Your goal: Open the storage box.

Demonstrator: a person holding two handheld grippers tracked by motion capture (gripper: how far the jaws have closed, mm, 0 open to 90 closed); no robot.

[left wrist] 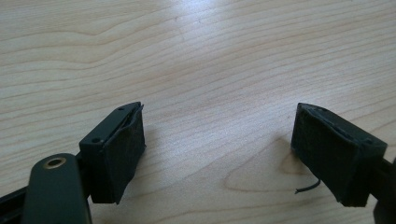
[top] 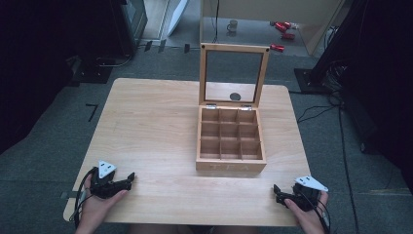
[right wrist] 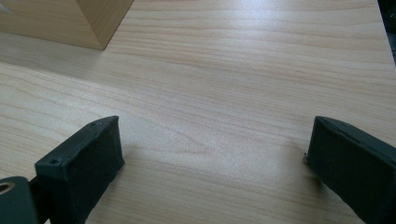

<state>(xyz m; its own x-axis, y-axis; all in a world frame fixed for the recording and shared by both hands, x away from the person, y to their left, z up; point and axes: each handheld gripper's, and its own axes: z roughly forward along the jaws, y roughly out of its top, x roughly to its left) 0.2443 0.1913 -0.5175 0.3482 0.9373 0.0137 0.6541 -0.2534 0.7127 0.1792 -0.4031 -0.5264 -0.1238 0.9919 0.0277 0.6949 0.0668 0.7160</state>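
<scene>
A wooden tea box (top: 230,141) sits on the light wooden table (top: 151,126), right of centre. Its glass-paned lid (top: 233,75) stands upright at the back, and its several square compartments look empty. My left gripper (top: 130,178) rests at the table's front left corner, open, with bare wood between its jaws (left wrist: 217,140). At the front right corner my right gripper (top: 276,192) also lies open on the wood (right wrist: 212,149). A corner of the tea box (right wrist: 65,21) shows at the upper left of the right gripper view.
A dark round mark (top: 235,96) on the table shows through the lid's glass. Beyond the table, on the floor, are a cup (top: 233,25), red tools (top: 282,27) and cables (top: 336,102). Dark equipment stands at both sides.
</scene>
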